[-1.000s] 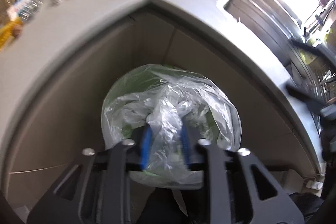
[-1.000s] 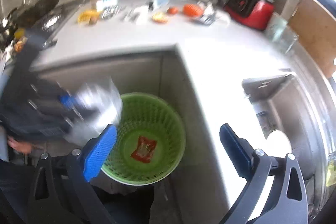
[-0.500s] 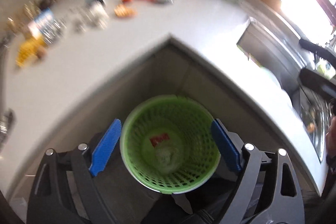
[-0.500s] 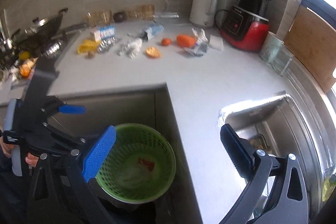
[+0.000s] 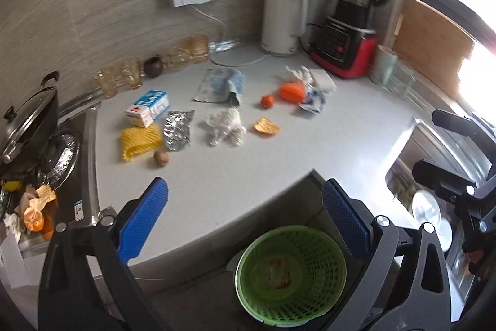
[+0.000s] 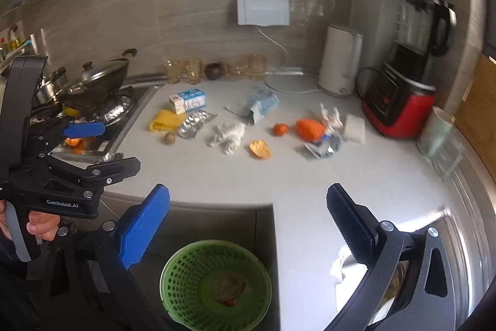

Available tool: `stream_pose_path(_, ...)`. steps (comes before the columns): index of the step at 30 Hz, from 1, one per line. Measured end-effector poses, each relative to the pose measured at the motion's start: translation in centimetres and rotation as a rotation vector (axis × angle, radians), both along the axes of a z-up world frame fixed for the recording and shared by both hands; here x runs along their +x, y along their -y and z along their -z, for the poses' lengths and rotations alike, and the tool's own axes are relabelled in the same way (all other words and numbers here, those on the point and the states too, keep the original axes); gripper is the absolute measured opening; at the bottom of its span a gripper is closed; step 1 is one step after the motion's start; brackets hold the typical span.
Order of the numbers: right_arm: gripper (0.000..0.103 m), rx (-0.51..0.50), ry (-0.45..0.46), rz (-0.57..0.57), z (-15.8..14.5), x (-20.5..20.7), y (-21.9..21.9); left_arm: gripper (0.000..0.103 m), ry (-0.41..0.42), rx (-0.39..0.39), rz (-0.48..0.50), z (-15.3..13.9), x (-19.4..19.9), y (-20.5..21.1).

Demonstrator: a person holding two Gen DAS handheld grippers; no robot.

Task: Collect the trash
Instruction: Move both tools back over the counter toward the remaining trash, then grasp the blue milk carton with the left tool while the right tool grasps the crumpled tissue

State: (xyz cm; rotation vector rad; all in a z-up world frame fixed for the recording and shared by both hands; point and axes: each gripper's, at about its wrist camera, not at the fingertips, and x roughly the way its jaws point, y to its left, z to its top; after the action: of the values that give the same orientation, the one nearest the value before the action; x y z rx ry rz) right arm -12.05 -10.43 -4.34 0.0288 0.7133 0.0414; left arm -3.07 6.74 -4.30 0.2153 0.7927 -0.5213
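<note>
Hovering left gripper (image 5: 245,219): its jaws are opening, blue pads spread wide with nothing between them; it hangs above the inner corner of the counter.
Right gripper (image 6: 248,222): spread wide and empty, above the same inner corner, near the left gripper.
Hand (image 6: 40,225): a person's fingers wrap the handle of the left gripper, low at the left of the right wrist view.
Green basket (image 5: 291,272): on the floor in the counter's inner corner, below both grippers; a crumpled wrapper lies at its bottom, too blurred to name.
Counter (image 5: 310,151): pale L-shaped top carrying the scattered trash toward its back edge.
Trash on the counter: a yellow foam net (image 5: 141,141) and a blue-white carton (image 5: 148,108) nearest the stove edge, a foil wrapper (image 5: 177,129) just beside them, crumpled white paper (image 5: 225,126) at mid-counter, an orange peel (image 5: 266,126) near it.
Blender (image 5: 350,20): red-based, at the back right corner beside a white kettle (image 5: 283,22).
</note>
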Motion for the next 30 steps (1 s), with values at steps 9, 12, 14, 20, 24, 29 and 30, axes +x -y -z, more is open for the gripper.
stream_pose_path(9,0.101,-0.028,-0.004,-0.144,-0.2,5.0,1.7,0.095,0.008,-0.007,-0.146,-0.1,2.5,1.0)
stream_pose_path(12,0.101,-0.034,-0.001,-0.18,0.0,6.5,2.3,0.095,0.007,-0.01,-0.194,0.2,3.4,1.2)
stream_pose_path(14,0.101,-0.031,-0.009,-0.196,0.7,7.9,2.7,0.095,0.005,-0.015,-0.219,0.5,3.9,1.1)
stream_pose_path(20,0.101,-0.051,-0.034,-0.231,2.9,11.6,2.4,0.095,0.013,0.002,-0.302,1.9,5.7,-1.1)
stream_pose_path(24,0.101,-0.027,-0.049,-0.249,4.2,14.4,0.7,0.095,0.015,0.011,-0.334,2.7,7.6,-3.5)
stream_pose_path(29,0.101,-0.009,-0.049,-0.238,5.3,17.3,-2.2,0.095,0.0,0.022,-0.33,4.3,11.4,-6.9)
stream_pose_path(30,0.101,-0.003,-0.049,-0.227,5.6,17.9,-2.7,0.095,-0.005,0.029,-0.326,4.7,12.3,-7.3)
